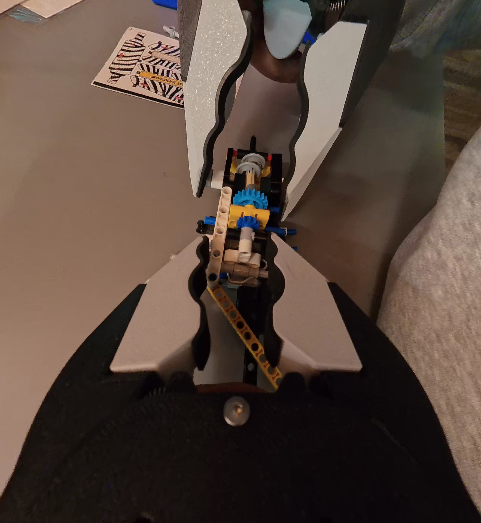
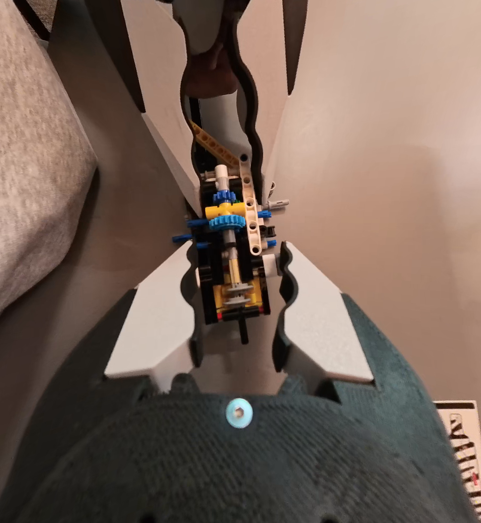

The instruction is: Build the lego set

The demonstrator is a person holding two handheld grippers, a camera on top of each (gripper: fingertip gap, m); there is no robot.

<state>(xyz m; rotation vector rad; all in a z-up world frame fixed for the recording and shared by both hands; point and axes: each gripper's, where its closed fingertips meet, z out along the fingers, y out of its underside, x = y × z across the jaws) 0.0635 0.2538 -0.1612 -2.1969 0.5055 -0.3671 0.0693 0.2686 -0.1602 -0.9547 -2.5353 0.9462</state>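
Note:
A lego assembly (image 1: 252, 213) with a black frame, a yellow block, blue gears and a grey axle is held above the table between both grippers. My left gripper (image 1: 239, 240) is shut on its near end, where a white beam (image 1: 219, 235) and a long yellow beam (image 1: 242, 328) hang at an angle. My right gripper (image 1: 242, 203) faces it and is shut on the far end. In the right wrist view my right gripper (image 2: 237, 246) holds the black frame of the assembly (image 2: 225, 210), one finger against a white piece (image 2: 270, 264). The left gripper (image 2: 229, 198) holds the other end.
A zebra-striped sticker sheet (image 1: 143, 65) lies on the grey-brown table (image 1: 64, 198); it also shows in the right wrist view (image 2: 460, 467). A grey cushion (image 1: 446, 283) borders the table. Papers (image 1: 21, 8) and a blue part (image 1: 165, 3) lie at the far edge. Both grippers' tips are close together, under 4 cm apart.

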